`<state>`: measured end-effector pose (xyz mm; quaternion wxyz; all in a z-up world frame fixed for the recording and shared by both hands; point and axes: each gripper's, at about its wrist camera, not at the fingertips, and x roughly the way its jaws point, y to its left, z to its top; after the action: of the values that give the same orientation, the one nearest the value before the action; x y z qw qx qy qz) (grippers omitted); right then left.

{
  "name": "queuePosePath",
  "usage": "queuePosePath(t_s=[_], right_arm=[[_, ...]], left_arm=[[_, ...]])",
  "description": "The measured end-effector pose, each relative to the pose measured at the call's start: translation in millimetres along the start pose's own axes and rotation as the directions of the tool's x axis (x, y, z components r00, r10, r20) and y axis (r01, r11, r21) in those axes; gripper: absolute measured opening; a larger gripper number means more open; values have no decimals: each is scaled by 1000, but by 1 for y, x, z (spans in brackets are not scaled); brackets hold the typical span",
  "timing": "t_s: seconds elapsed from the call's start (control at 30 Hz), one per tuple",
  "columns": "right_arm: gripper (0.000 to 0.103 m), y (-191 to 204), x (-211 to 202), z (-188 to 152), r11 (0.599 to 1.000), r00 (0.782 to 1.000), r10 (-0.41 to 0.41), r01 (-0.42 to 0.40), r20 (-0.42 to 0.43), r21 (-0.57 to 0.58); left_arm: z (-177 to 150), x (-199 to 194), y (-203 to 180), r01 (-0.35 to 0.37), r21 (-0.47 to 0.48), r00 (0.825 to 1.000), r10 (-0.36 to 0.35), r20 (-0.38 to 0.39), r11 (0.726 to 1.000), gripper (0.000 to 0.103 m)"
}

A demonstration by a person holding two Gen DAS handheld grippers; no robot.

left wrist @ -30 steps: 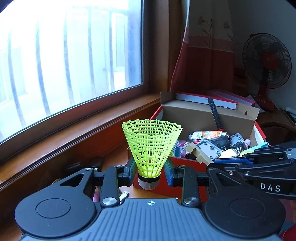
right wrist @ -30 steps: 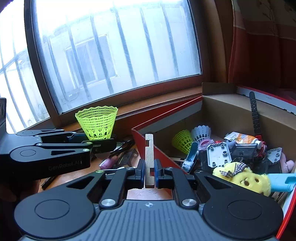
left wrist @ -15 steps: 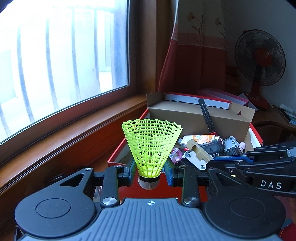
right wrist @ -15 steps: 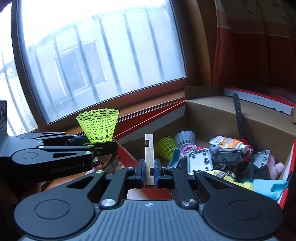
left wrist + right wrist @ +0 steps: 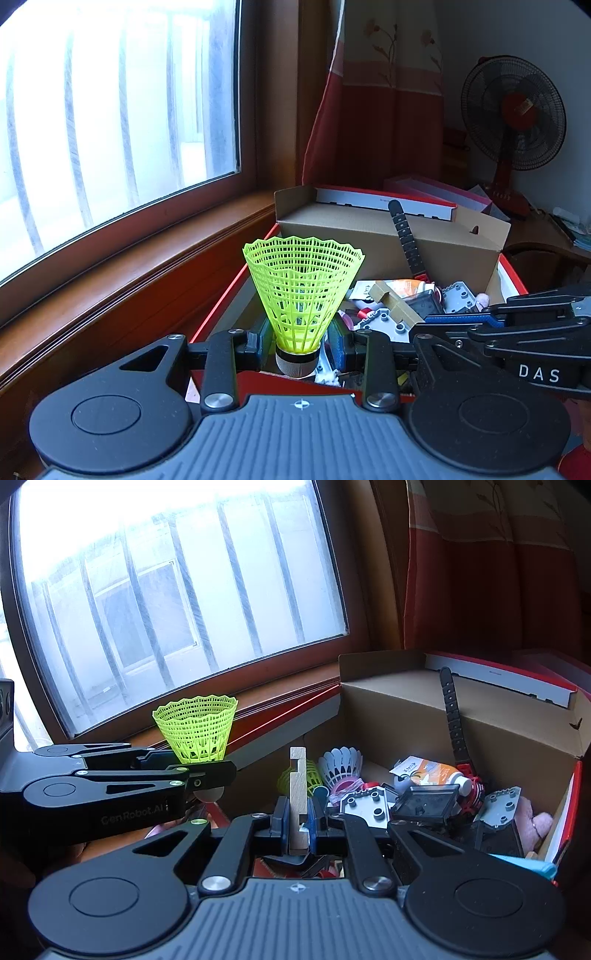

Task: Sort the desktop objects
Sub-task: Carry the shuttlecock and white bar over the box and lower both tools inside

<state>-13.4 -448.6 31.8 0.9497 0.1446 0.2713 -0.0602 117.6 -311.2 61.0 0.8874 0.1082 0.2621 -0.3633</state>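
Both grippers had travelled forward over the last second, so that the open box [image 5: 391,236] sat nearer and more squarely ahead in each wrist view than it had a moment before. My left gripper [image 5: 300,339] had its fingers closed around the base of a neon-yellow shuttlecock [image 5: 303,288], just above its cork; the mesh skirt stood upright and flared above the finger pads [image 5: 338,341]. From the left wrist camera the shuttlecock hung over the near red edge of the box, at its window-side corner.

My right gripper [image 5: 297,823] had its fingers pressed tight on a pale notched wooden block [image 5: 298,790], which stood upright between them. In the right wrist view the block was in front of the box's contents, and the left gripper [image 5: 207,771] reached in from the left with the shuttlecock [image 5: 197,729] poised by the box's red rim.

Inside the box I could see a second yellow shuttlecock [image 5: 314,775] and a white feather shuttlecock [image 5: 341,762] side by side, a black watch strap [image 5: 456,723] leaning against the cardboard back wall, a small orange-and-white bottle [image 5: 434,771], grey studded plates [image 5: 369,806] and something pink and plush [image 5: 535,819] against the right wall. A barred window [image 5: 177,609] filled the background, a red curtain [image 5: 373,122] hung beside it, and a standing fan [image 5: 513,114] stood far right in the left view.
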Motion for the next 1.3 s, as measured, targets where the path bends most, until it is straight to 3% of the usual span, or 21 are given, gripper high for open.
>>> queuePosePath(t_s=[1.3], right_arm=[[11,-30,50,9,999,995,23,-21,-97,30]], left_arm=[[7,45,1,-46,-42,997,44,-56,998,34]])
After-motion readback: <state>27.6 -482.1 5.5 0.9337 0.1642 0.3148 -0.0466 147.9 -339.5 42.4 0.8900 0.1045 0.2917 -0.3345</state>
